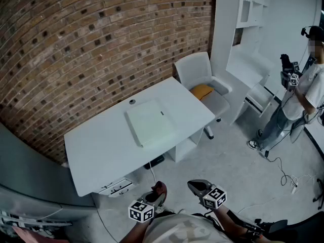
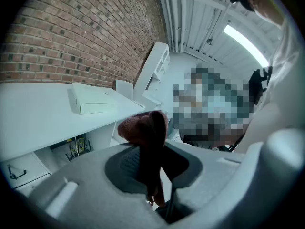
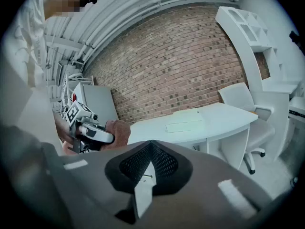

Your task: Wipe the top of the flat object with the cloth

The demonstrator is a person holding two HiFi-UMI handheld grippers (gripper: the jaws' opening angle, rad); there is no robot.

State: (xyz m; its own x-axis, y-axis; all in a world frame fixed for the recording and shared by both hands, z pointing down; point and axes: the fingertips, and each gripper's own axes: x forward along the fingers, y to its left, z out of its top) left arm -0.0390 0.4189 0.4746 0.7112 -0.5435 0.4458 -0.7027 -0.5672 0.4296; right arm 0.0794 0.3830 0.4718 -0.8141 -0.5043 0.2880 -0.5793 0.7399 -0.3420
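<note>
A flat white box (image 1: 149,121) lies on the white desk (image 1: 101,151) against the brick wall; it also shows in the left gripper view (image 2: 93,100) and the right gripper view (image 3: 184,123). My left gripper (image 1: 158,190) hangs low in front of the desk, shut on a reddish-brown cloth (image 2: 145,130) that bulges out past its jaws. The cloth (image 3: 116,131) and left gripper also appear at the left of the right gripper view. My right gripper (image 1: 195,186) is beside it, shut with nothing in it. Both are well short of the box.
A white chair with an orange cushion (image 1: 202,90) stands at the desk's far right end. A white shelf unit (image 1: 250,29) fills the back right. Another person (image 1: 298,92) stands at the right. Cables (image 1: 286,176) lie on the floor. A small round object (image 1: 132,102) sits near the box.
</note>
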